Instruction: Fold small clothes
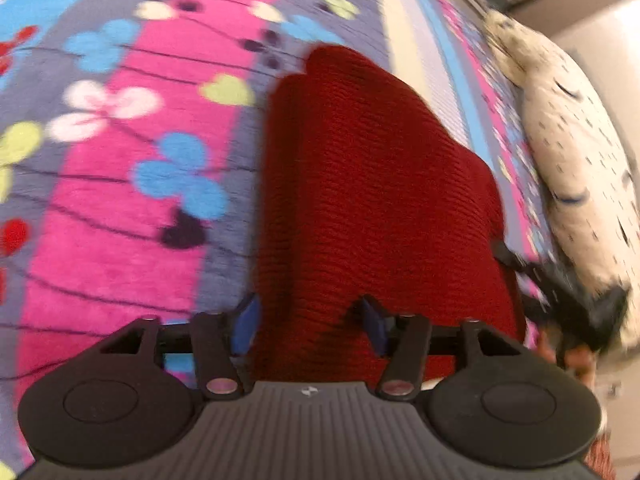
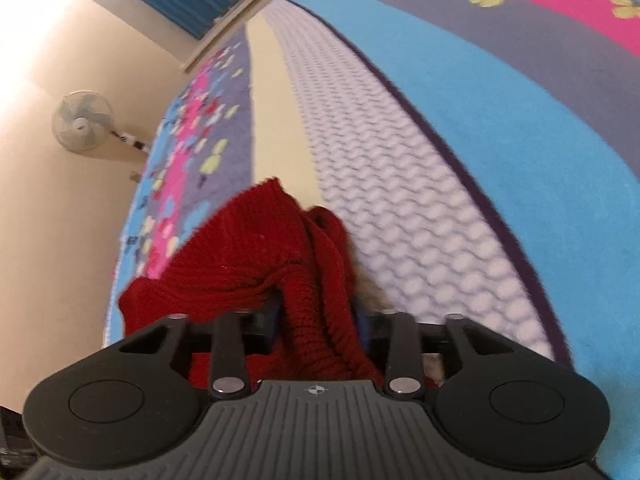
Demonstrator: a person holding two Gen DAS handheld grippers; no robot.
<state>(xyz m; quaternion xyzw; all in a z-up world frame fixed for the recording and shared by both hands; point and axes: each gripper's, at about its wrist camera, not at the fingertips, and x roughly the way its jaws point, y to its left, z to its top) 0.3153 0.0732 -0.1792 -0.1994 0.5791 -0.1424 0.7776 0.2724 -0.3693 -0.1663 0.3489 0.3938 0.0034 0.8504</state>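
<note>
A red knit garment (image 1: 360, 184) lies lengthwise on a bright flowered blanket (image 1: 120, 160). Its near end runs in between the blue pads of my left gripper (image 1: 310, 320). Those jaws stand wide, and the left pad sits just off the cloth's edge. In the right wrist view the same red knit (image 2: 248, 256) is bunched at the bed's edge. A thick fold of it drapes through my right gripper (image 2: 316, 316). The fold hides most of both pads, and the jaws stand apart around it.
A cream speckled plush toy (image 1: 572, 152) lies along the bed's right side. A blurred black device with a hand behind it (image 1: 568, 300) sits beside the garment. A bare quilted mattress strip (image 2: 400, 184) runs past the blanket (image 2: 500, 92). A standing fan (image 2: 82, 122) is on the floor.
</note>
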